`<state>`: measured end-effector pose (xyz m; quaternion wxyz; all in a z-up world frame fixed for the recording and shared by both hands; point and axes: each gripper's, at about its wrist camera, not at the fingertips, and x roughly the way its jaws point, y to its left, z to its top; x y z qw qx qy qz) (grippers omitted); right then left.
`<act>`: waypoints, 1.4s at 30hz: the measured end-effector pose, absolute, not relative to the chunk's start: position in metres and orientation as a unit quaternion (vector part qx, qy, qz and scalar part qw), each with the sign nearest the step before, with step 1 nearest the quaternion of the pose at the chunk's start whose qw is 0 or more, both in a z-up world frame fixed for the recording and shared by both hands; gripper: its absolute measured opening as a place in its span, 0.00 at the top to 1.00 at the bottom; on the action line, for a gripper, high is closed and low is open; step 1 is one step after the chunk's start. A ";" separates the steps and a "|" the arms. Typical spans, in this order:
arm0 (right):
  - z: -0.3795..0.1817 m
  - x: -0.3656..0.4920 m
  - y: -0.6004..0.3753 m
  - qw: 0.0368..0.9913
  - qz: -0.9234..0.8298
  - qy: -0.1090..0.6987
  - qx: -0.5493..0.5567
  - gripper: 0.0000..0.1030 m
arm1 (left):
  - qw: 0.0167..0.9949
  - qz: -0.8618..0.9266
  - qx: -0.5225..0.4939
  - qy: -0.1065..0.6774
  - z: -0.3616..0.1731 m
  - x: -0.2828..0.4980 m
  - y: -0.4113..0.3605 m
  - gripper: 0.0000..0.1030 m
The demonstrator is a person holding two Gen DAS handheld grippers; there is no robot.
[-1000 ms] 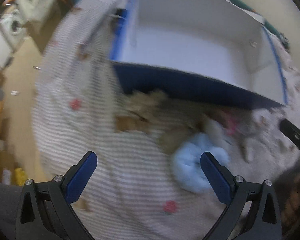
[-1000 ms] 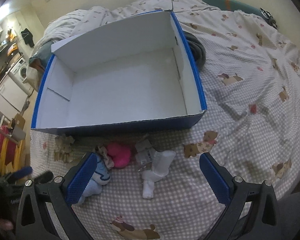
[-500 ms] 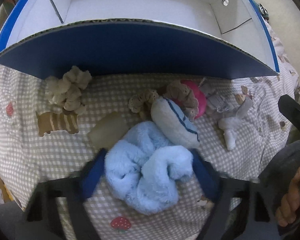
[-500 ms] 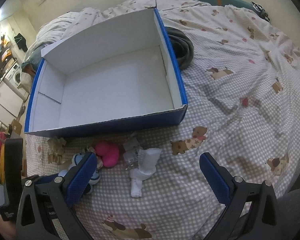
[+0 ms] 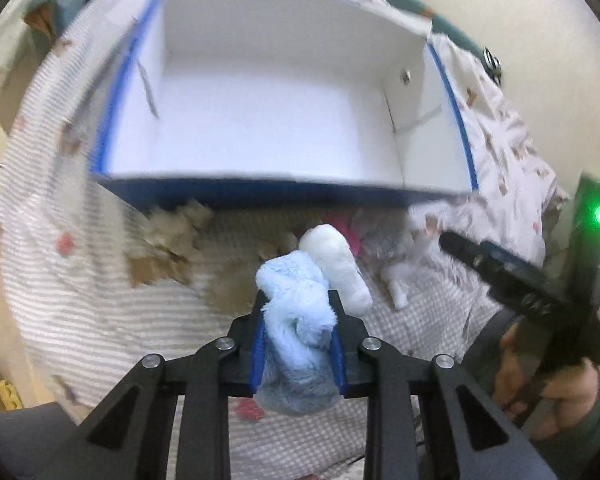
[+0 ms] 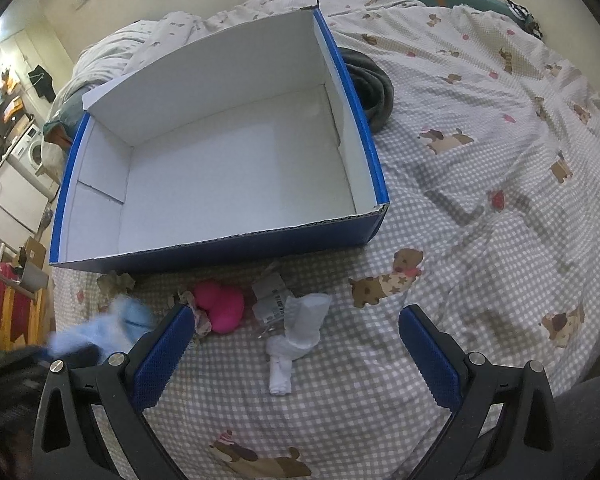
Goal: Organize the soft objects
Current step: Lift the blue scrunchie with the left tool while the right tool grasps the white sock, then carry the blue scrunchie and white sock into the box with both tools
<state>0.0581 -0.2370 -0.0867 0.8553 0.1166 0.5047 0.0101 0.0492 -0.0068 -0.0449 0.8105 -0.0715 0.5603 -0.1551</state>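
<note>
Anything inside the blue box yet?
Nothing: the blue box shows only its bare white floor and walls in both views. The strip of floor right behind its near wall is hidden. The soft things, including the pink toy, lie outside on the bedspread.

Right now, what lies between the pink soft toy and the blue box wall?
In the right wrist view, only bare checked bedsheet lies between the pink soft toy and the blue box wall.

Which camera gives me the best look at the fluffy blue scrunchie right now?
The left wrist view: the fluffy blue scrunchie fills the gap between the closing pads of the left gripper, near and fairly sharp. The right wrist view catches it only as a blurred blue patch at the left edge.
</note>
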 end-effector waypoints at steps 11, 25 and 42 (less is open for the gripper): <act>-0.102 0.063 -0.258 0.819 0.051 0.526 0.224 0.00 | 0.833 -0.017 -0.101 0.543 -0.042 0.055 0.061 0.77; -0.151 0.091 -0.208 0.776 0.046 0.620 0.110 0.48 | 0.836 -0.057 -0.095 0.538 -0.050 0.046 0.034 0.77; -0.127 0.076 -0.161 0.815 0.100 0.565 0.086 0.68 | 0.839 -0.057 -0.091 0.534 -0.050 0.045 0.032 0.77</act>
